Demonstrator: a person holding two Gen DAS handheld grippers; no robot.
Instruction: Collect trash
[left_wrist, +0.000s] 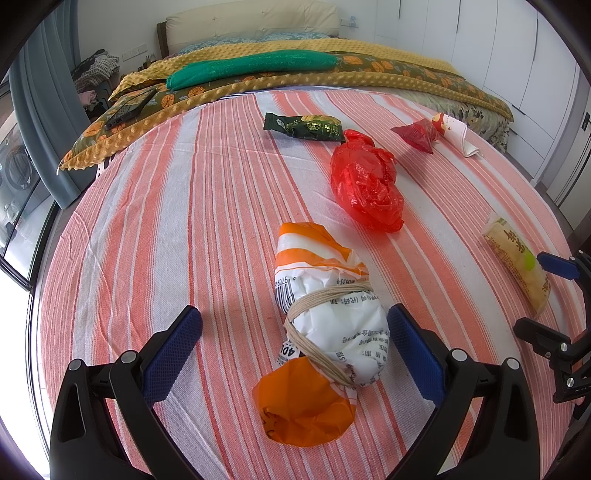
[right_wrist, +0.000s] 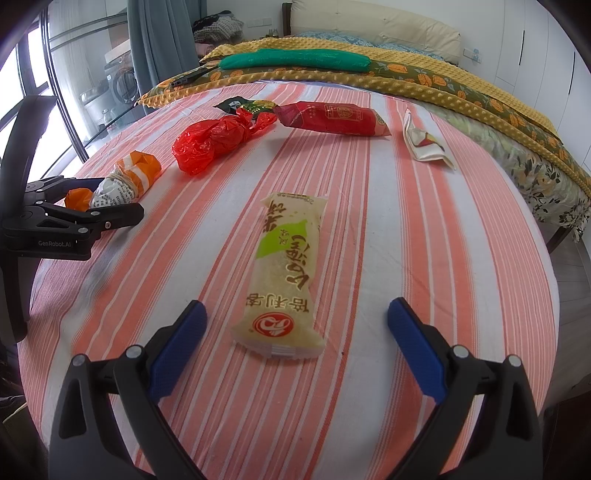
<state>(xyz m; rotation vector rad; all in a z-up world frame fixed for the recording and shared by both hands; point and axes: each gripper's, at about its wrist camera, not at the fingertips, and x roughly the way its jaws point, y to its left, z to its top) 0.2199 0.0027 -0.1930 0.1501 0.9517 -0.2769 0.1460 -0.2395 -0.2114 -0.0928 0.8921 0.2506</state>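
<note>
The left gripper (left_wrist: 294, 334) is sitting low over the striped cloth (left_wrist: 184, 221) with its two blue fingers (left_wrist: 173, 354) spread wide apart. The orange and white bundle (left_wrist: 325, 317), tied round with string, is lying between them. I cannot tell if the fingers are touching it. The right gripper (right_wrist: 297, 321) is also hanging low with its blue fingers (right_wrist: 177, 350) wide apart. The near end of the yellow snack packet (right_wrist: 288, 273) is lying flat between them, and neither finger is touching it.

The bottoms of both grippers are cut off by the picture edges. The hands holding them are hiding out of sight.

Farther out, the red plastic bag (left_wrist: 365, 184) is lying crumpled near the middle of the cloth. Behind it, the dark green packet (left_wrist: 304, 127) is lying flat. The left view is showing nearly the whole green packet, but in the right view the red bag is covering most of it. The right view is showing the long red packet (right_wrist: 332, 118) along its full side, while the left view is showing mostly its twisted end. The white folded wrapper (right_wrist: 424, 142) is lying off to the right, well apart from the rest.
</note>
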